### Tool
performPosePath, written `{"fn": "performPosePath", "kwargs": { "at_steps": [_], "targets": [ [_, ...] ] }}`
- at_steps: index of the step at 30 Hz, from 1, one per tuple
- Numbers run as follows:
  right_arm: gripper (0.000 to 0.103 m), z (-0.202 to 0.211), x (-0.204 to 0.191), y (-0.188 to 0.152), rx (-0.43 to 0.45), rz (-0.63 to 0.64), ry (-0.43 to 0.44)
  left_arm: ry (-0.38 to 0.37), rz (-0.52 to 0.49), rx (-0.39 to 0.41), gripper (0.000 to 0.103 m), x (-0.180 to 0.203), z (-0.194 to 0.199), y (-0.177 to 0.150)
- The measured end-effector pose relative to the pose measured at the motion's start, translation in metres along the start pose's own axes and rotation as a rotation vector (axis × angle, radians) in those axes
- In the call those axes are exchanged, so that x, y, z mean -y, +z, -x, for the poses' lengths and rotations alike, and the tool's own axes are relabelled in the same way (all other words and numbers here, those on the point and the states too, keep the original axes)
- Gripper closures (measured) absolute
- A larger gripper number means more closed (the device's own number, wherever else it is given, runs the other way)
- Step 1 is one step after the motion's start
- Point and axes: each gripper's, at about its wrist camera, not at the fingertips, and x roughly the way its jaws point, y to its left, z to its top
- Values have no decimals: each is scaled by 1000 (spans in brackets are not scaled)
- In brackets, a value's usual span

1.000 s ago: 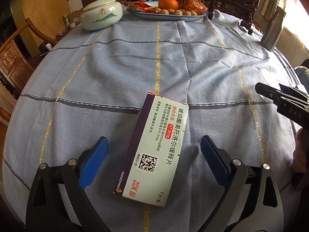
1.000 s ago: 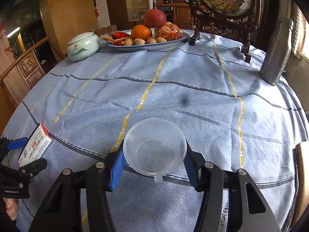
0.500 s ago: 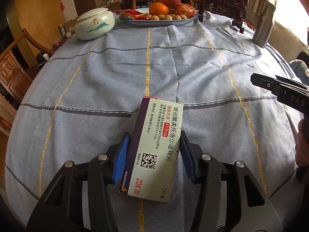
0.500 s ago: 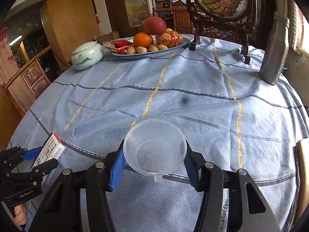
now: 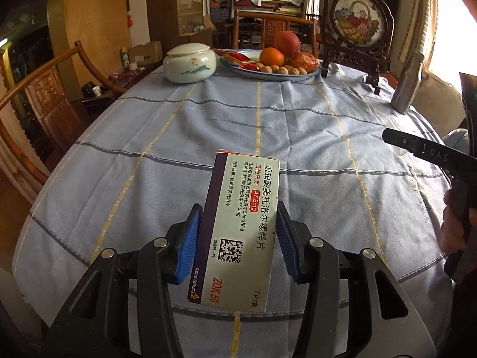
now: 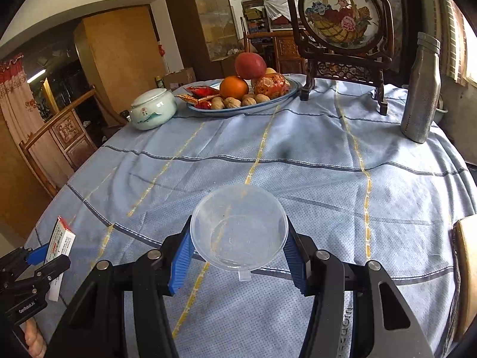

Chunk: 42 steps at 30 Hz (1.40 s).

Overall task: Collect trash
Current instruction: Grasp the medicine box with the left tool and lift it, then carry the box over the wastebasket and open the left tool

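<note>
left gripper (image 5: 237, 238) closed on the medicine box (image 5: 238, 226), blue fingers (image 5: 187, 244) pressed against both long sides, box raised clear of the blue checked cloth (image 5: 179, 149) over the near part of the counter. seen from the right wrist too, low at the left edge, box (image 6: 61, 244) tilted up between the fingers just inside the cloth's hem.

right gripper (image 6: 238, 253) clamped on a clear plastic cup (image 6: 238, 226) — fingers (image 6: 180, 256) squeezing its rim from either side, small tab pointing back toward the camera, cup held above the cloth and near the front edge of the counter.

wide bare stretch of cloth between both grippers and the far things. along the far rim: white lidded jar (image 5: 189, 63) to the left, blue plate (image 6: 277, 98) of fruit, nuts and red wrappers in the middle, dark carved stand with an embroidered basket panel (image 6: 340, 9) behind it on the right. steel bottle (image 6: 421, 89) upright close to the right-hand edge, well apart from the cup. wooden chair (image 5: 38, 98) beside the counter's left edge; wooden edge of some other piece of furniture (image 6: 465, 271) just off the right edge, too cropped to name. right gripper's black body (image 5: 423, 152) poking in from the right side of the left wrist view, apart from the box.
</note>
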Motion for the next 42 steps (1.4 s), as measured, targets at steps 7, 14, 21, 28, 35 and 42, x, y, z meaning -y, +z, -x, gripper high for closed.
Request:
{"fn": "performPosePath", "kwargs": {
  "at_steps": [7, 14, 21, 28, 35, 42],
  "targets": [
    [48, 39, -16, -12, 92, 28, 49, 67, 74, 48, 54, -27, 57, -20],
    [48, 80, -38, -44, 150, 57, 113, 147, 144, 97, 54, -58, 116, -52],
    [48, 115, -87, -57, 176, 117, 248, 268, 270, 133, 54, -110, 186, -107],
    [48, 134, -166, -71, 162, 242, 372, 390, 460, 101, 54, -181, 228, -190],
    [48, 128, -248, -92, 88, 341, 456, 464, 544, -6, 54, -226, 204, -246],
    [48, 119, -331, -120, 7, 442, 502, 439, 640, -29, 11, -260, 187, -284]
  ]
}}
